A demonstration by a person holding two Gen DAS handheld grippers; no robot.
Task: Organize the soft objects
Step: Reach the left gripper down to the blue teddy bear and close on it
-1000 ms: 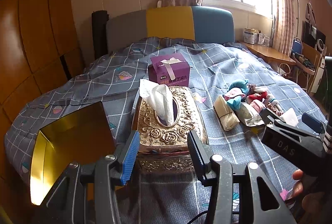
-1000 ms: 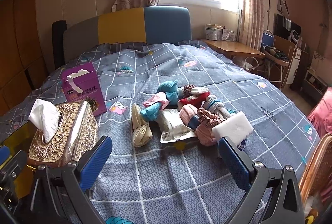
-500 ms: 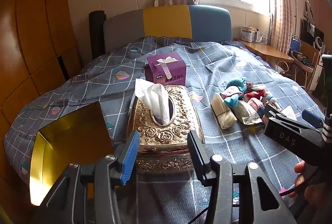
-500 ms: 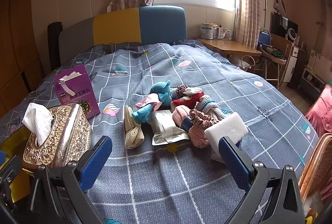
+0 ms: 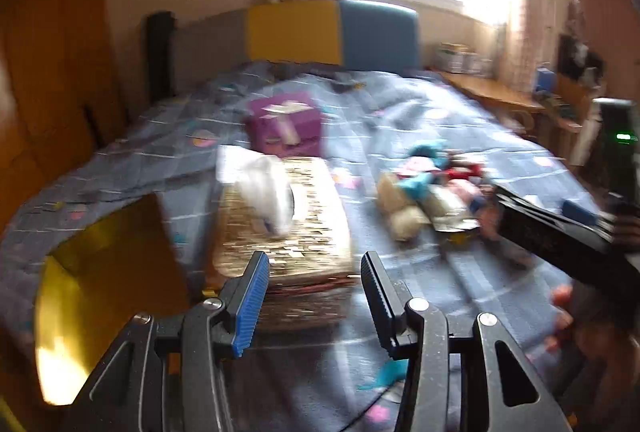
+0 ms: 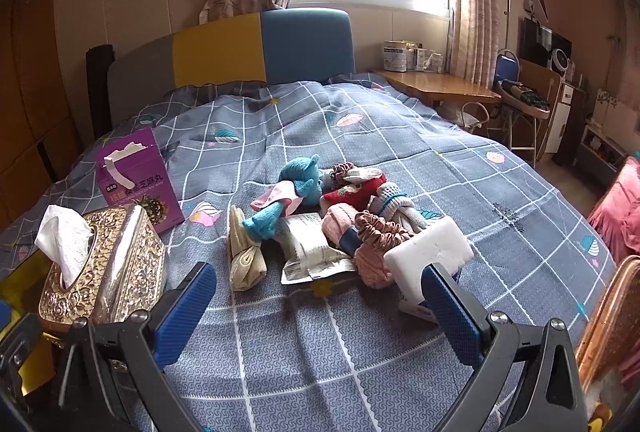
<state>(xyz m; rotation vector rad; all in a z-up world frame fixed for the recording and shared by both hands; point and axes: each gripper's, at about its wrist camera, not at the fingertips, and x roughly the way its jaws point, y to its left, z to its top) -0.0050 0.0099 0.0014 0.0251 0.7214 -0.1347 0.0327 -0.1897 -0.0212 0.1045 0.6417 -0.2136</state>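
Here, both hand-held grippers, left (image 5: 312, 296) and right (image 6: 316, 308), hover with jaws apart and empty over the bed (image 6: 400, 135) (checked quilt), its soft-object pile (image 6: 340, 216) beside a gold tissue box (image 6: 104, 268).

Right hand-held gripper (image 6: 320, 306) nearer the sock pile (image 6: 332, 203).
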